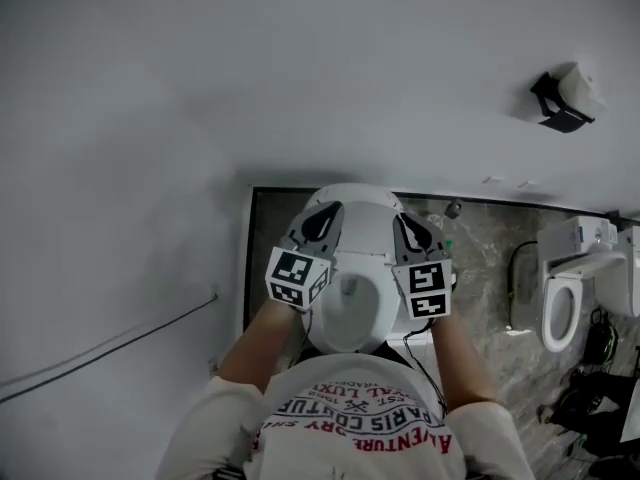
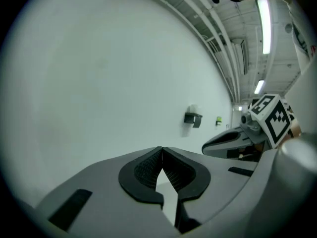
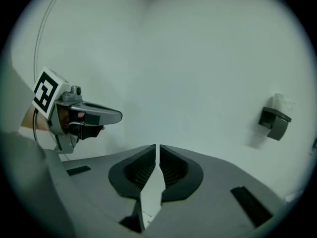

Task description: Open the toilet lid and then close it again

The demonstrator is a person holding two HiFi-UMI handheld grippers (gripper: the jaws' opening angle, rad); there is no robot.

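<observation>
Lid (image 1: 352, 206) — raised at the rear of the bowl (image 1: 350, 318), between the two tools and lower than them.
Left tool (image 1: 325, 216) — clenched, tips touching, empty, over the lid's left edge.
Right tool (image 1: 408, 226) — closed to a hairline slit, empty, over its right edge.

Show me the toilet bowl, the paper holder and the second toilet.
toilet bowl (image 1: 350, 308), head view, inside of the bowl.
paper holder (image 1: 563, 116), head view, its black bracket.
second toilet (image 1: 558, 313), head view, its bowl.
</observation>
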